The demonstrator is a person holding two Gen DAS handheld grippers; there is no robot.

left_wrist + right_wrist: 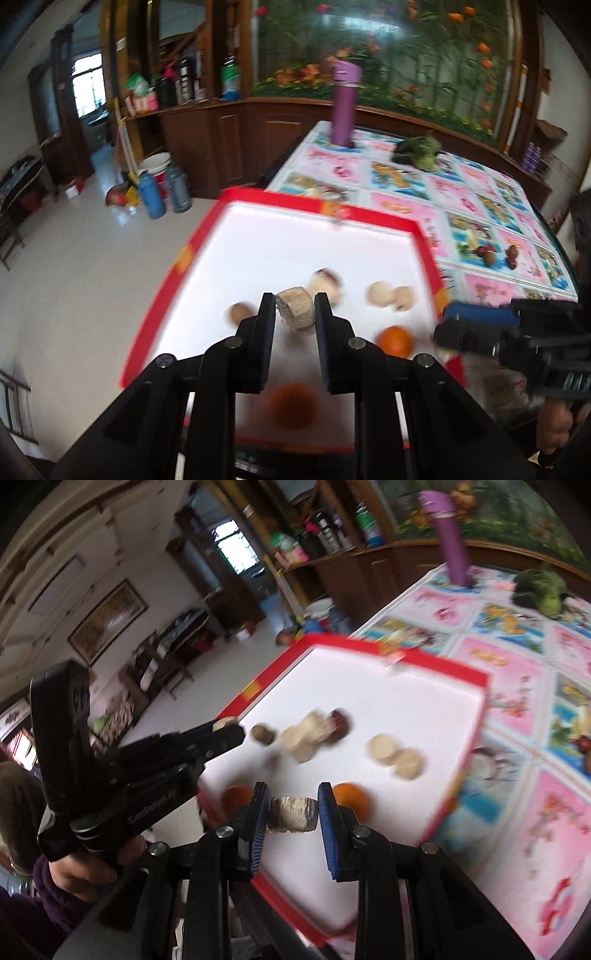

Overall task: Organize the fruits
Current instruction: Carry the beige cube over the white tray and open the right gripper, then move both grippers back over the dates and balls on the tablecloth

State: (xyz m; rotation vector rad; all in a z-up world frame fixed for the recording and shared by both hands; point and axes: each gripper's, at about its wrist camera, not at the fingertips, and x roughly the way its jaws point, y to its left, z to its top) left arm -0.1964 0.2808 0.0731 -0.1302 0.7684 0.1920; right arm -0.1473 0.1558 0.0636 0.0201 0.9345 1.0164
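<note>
Black fingers of the left claw (294,308) are pinching a tan fruit chunk (295,309); the right claw (292,808) is gripping another chunk (293,814). Both are hanging over the red-rimmed white tray (373,218), oranges (394,340) just beside, pale fruits (390,297) beyond.

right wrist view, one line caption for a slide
Right gripper holds a tan chunk over the red-rimmed tray.

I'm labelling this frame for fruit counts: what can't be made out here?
- Left wrist view: the round orange fruit below the jaws is a blur; its kind is unclear.
- Right wrist view: another orange fruit is half hidden by the right gripper.
- Both views: motion blur smears the pale pieces in the red-rimmed tray.
</note>
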